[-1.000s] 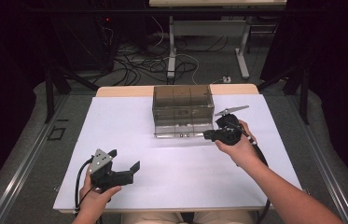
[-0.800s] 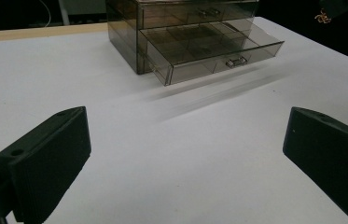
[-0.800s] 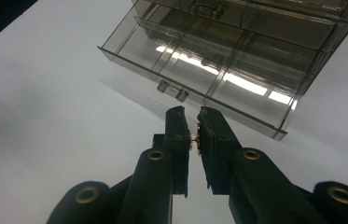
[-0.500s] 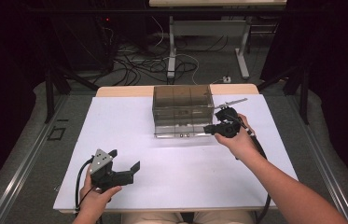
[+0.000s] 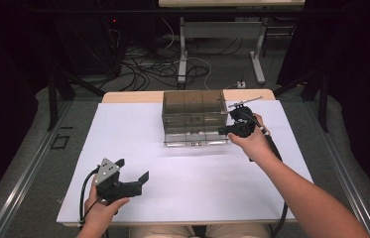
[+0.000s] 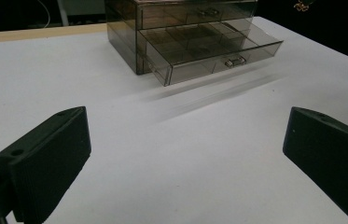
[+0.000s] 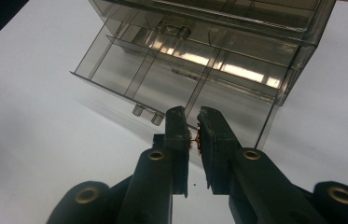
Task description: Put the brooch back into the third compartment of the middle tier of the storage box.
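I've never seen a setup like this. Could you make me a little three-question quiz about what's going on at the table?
1. True or false: the bottom drawer of the smoky plastic drawer box is pulled out.
2. Which gripper has its jaws wide apart? A) left gripper B) right gripper
3. What do the right gripper's jaws pinch?

Key:
1. True.
2. A.
3. A small gold-coloured item, too small to identify, held above the open drawer.
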Available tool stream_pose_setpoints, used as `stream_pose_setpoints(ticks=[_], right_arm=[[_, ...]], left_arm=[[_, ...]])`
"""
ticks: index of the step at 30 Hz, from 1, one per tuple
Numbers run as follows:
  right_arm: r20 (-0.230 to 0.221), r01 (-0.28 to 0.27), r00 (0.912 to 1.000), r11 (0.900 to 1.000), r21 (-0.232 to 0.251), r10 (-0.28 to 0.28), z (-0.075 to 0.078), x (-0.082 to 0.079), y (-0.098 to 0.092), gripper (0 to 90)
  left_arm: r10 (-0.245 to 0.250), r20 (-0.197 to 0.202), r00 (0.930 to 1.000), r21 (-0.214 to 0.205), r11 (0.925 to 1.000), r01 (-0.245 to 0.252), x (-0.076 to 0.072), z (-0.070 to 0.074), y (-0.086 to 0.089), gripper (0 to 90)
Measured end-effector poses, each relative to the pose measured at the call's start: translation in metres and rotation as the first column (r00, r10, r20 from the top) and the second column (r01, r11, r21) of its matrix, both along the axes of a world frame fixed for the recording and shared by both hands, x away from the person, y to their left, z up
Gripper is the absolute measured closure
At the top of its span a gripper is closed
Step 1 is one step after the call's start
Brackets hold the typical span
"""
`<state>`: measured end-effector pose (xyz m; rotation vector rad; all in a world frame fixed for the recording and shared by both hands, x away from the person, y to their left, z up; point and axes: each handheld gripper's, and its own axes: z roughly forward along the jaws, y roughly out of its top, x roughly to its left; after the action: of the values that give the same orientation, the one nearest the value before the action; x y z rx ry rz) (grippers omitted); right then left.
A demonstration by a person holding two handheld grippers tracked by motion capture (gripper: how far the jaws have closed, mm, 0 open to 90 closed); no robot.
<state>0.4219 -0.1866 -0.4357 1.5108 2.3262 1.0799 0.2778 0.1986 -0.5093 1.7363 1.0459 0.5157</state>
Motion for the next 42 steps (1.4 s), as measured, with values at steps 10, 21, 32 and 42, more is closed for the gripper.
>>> stream_pose_setpoints(ticks=[10, 21, 32, 42], right_arm=[[-0.02, 0.038, 0.9991, 0.9993, -0.002, -0.038, -0.001, 0.013, 0.001, 82.4], [-0.04, 0.071, 0.9967, 0.9975, -0.005, -0.071, -0.004, 0.026, 0.002, 82.4], [-0.046, 0.084, 0.9954, 0.9965, -0.008, -0.084, -0.009, 0.036, 0.004, 82.4], [-0.063, 0.1, 0.9929, 0.9949, -0.01, -0.101, -0.015, 0.043, 0.006, 82.4]], left_arm=[[-0.004, 0.0, 1.0, 0.009, 0.9999, 0.004, 0.0, 0.0, 0.0, 0.9], [-0.006, 0.004, 1.0, 0.02, 0.9998, 0.006, 0.0, 0.001, 0.001, 0.9], [-0.009, 0.002, 1.0, 0.015, 0.9999, 0.008, 0.0, 0.0, 0.001, 0.9], [-0.008, 0.002, 1.0, 0.015, 0.9999, 0.008, 0.0, 0.0, 0.001, 0.9]])
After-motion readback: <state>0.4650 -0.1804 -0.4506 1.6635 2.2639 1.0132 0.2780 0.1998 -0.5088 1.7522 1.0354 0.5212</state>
